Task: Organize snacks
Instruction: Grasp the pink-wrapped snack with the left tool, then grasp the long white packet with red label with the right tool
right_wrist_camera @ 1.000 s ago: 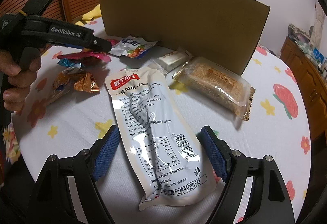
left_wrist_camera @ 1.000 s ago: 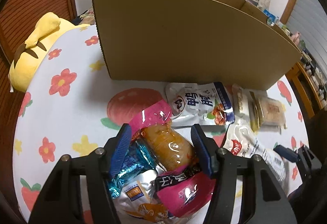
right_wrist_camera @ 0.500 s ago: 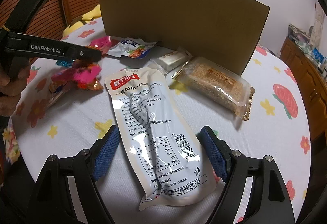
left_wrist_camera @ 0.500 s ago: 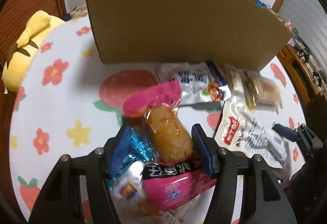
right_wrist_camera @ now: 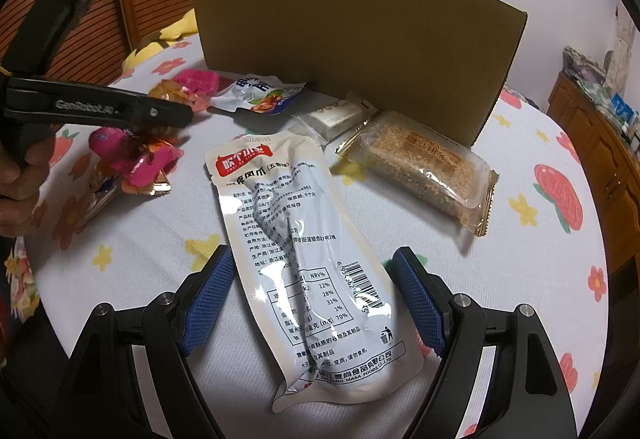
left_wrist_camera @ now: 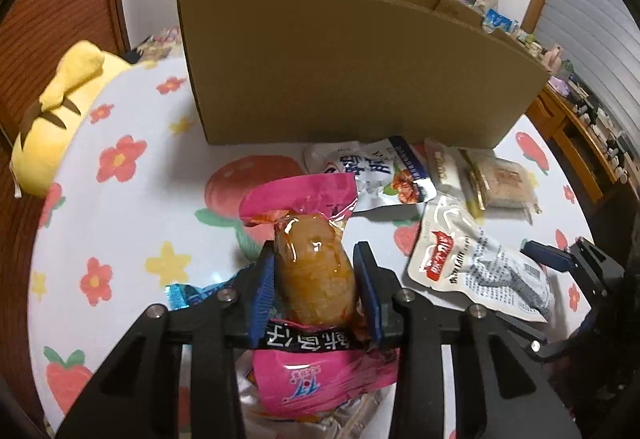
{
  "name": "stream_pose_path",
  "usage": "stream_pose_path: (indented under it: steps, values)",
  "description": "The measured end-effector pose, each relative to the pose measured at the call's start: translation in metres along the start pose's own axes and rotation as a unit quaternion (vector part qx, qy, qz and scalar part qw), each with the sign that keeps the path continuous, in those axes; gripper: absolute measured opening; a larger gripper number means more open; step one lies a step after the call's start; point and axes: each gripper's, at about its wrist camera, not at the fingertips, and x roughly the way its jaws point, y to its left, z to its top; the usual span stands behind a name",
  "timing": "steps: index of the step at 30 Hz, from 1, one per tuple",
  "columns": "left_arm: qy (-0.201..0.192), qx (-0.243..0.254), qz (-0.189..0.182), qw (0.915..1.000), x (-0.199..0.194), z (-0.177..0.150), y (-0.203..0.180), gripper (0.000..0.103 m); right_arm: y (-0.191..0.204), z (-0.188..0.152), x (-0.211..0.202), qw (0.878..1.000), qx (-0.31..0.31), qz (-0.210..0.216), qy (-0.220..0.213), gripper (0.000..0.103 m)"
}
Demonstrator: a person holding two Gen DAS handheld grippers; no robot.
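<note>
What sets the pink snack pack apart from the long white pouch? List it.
The pink snack pack is pink with a clear window, clamped in the left gripper, whose jaws just closed. The long white pouch is opaque, printed, flat on the table between the right gripper's open jaws. Both are sealed.

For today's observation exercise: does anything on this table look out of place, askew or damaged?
Mostly no: nothing looks torn or spilled. The snacks lie loose and askew before the cardboard box; the long white pouch is creased. A yellow plush toy sits oddly at the table's edge.
</note>
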Motion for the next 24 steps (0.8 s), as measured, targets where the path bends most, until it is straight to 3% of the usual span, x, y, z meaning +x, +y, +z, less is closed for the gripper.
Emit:
stream_pose_path:
  steps: [20,24]
  values:
    - [-0.07,0.037,-0.011,0.9968,-0.057,-0.011,-0.019,0.037,-0.004,0.005,0.003,1.0,-0.003,0.009,0.01,0.084]
    - [-0.074,0.029,-0.017,0.9967,-0.062,-0.012,-0.016,0.037,0.0,0.005,0.001,1.0,-0.012,0.013,0.009,0.077]
